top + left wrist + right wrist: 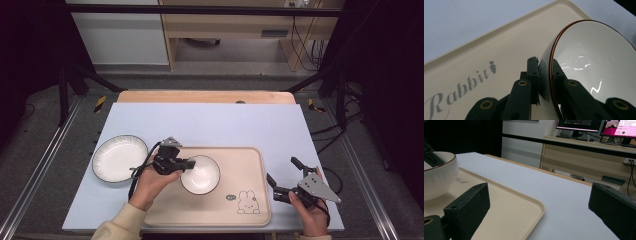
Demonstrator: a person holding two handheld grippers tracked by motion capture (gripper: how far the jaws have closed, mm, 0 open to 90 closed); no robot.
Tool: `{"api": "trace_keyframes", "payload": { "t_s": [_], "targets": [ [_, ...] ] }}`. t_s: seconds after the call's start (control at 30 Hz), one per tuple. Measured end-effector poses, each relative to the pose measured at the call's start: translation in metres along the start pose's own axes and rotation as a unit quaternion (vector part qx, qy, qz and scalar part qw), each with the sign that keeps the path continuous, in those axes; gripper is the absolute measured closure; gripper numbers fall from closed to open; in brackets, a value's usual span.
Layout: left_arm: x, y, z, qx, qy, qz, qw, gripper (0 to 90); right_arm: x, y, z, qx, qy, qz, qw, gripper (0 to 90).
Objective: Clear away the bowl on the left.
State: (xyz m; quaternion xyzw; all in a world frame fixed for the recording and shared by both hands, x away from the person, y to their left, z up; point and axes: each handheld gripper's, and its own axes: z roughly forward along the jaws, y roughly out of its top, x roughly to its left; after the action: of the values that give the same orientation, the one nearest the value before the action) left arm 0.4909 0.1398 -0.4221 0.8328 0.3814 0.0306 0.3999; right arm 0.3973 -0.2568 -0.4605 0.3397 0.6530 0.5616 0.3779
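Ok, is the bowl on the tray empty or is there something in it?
Empty. The bowl on the tray shows a bare white inside with only glare. The left gripper has its fingers clamped on the rim.

Left gripper [187, 163]: over the table's left half, level, pointing toward the right edge; jaws closed, clamped, one on each side of a thin wall.
Left hand [150, 182]: wrapped round the gripper body, sleeved forearm entering from the near edge.
Right gripper [280, 175]: near the table's near right corner, jaws spread wide, nothing between them.
Right hand [310, 212]: gripping from below, at the near edge.
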Motion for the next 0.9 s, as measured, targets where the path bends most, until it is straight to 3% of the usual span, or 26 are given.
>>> {"api": "trace_keyframes", "payload": {
  "t_s": [0.4,0.9],
  "targets": [
    [-0.010,0.005,0.014,0.019,-0.017,0.007,0.9996,81.9,0.000,0.000,0.000,-0.001,-0.001,0.000,1.0000,3.7],
    [-0.007,0.001,0.024,0.033,-0.023,0.005,0.9992,81.9,-0.002,0.001,-0.002,-0.001,-0.003,0.001,1.0000,3.6]
  ]
}}
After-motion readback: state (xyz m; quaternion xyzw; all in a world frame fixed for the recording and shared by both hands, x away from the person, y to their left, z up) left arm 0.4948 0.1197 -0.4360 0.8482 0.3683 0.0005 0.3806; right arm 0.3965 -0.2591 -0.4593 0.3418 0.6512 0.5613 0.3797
